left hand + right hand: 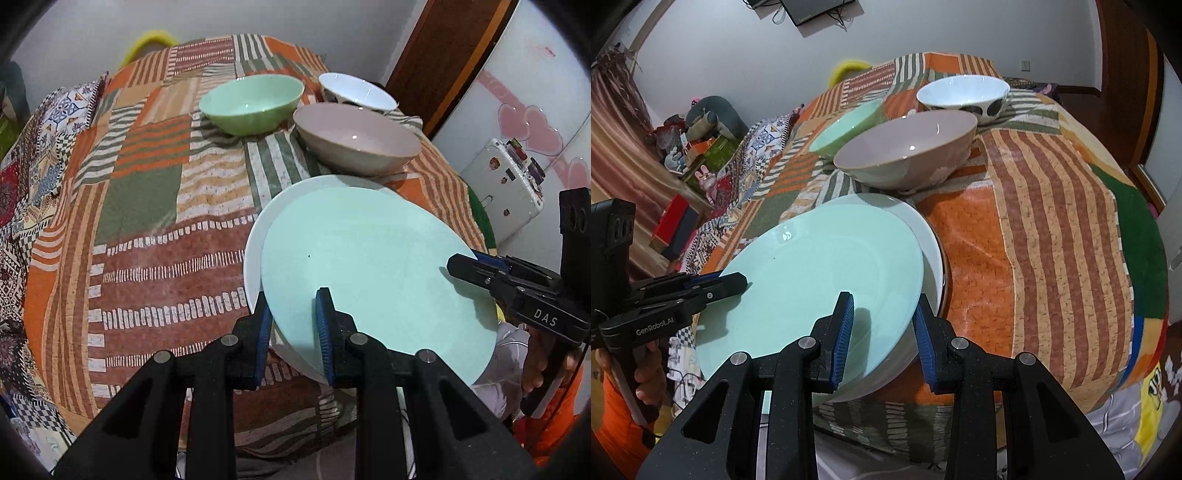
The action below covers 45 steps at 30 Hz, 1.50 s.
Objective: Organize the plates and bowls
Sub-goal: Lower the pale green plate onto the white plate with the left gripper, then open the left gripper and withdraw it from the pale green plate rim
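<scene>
While pinching mint plate (369, 258) with both grippers (295, 332) (884, 332), lowering onto white plate (929, 236); next, release gently.

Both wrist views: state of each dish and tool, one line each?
Mint plate: lifted, tilted, gripped at two edges.
White plate: beneath the mint plate, on the cloth.
Green bowl: upright, empty.
Beige bowl: upright, empty.
White bowl: upright, empty.
Left tool: clamped on mint plate.
Right tool: clamped on mint plate.
</scene>
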Each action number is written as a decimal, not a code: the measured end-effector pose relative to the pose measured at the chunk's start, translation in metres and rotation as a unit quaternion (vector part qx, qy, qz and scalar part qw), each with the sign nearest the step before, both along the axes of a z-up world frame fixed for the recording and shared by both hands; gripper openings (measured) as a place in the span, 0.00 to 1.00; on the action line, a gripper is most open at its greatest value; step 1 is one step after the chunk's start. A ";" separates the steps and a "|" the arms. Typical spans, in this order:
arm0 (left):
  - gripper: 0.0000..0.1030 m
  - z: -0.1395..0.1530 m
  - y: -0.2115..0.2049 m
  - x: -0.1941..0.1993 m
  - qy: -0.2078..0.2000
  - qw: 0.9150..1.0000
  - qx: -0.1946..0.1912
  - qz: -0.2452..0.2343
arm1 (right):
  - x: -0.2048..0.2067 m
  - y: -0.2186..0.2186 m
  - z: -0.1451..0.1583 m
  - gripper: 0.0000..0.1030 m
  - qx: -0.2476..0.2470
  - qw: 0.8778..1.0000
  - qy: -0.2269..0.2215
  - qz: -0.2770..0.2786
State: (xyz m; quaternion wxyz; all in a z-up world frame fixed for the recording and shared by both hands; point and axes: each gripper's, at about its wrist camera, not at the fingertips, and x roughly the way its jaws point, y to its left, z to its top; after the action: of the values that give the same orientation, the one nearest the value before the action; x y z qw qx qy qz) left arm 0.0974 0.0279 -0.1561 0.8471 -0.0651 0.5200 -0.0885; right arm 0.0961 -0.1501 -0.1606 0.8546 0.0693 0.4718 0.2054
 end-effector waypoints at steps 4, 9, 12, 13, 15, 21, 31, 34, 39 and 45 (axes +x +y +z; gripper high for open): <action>0.23 -0.004 -0.001 0.004 0.003 1.000 0.007 0.003 | 0.003 0.002 -0.006 0.29 -0.001 1.000 0.009 0.001; 0.23 -0.011 0.001 0.010 0.013 1.000 0.005 0.006 | 0.008 0.003 -0.008 0.29 0.000 1.000 0.015 0.000; 0.23 -0.014 0.002 0.013 0.018 1.000 0.003 0.008 | 0.011 0.002 -0.010 0.29 -0.001 1.000 0.019 0.001; 0.23 -0.016 0.002 0.014 0.019 1.000 0.003 0.009 | 0.011 0.002 -0.010 0.29 -0.001 1.000 0.020 0.001; 0.23 -0.019 0.001 0.016 0.022 1.000 0.005 0.009 | 0.012 0.002 -0.011 0.29 -0.001 1.000 0.021 0.001; 0.23 -0.024 0.002 0.021 0.028 1.000 -0.001 0.012 | 0.015 -0.001 -0.012 0.29 0.009 1.000 0.022 0.001; 0.24 -0.025 -0.001 0.022 0.029 1.000 0.007 0.007 | 0.017 0.007 -0.008 0.31 -0.013 1.000 0.012 0.010; 0.24 -0.027 -0.003 0.023 0.030 1.000 0.008 0.005 | 0.017 0.008 -0.006 0.31 -0.027 1.000 0.004 0.009; 0.24 -0.026 -0.008 0.021 0.016 0.999 0.043 -0.001 | 0.018 0.004 -0.007 0.32 -0.042 0.999 -0.002 0.001; 0.24 -0.023 -0.005 0.019 0.012 0.999 0.047 0.003 | 0.016 0.006 -0.007 0.32 -0.043 0.999 -0.007 0.007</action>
State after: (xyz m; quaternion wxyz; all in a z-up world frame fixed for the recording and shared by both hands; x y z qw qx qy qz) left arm 0.1159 0.0230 -0.1795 0.8430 -0.0280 0.5337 -0.0607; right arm 0.1122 -0.1442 -0.1681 0.8587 0.0277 0.4746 0.1913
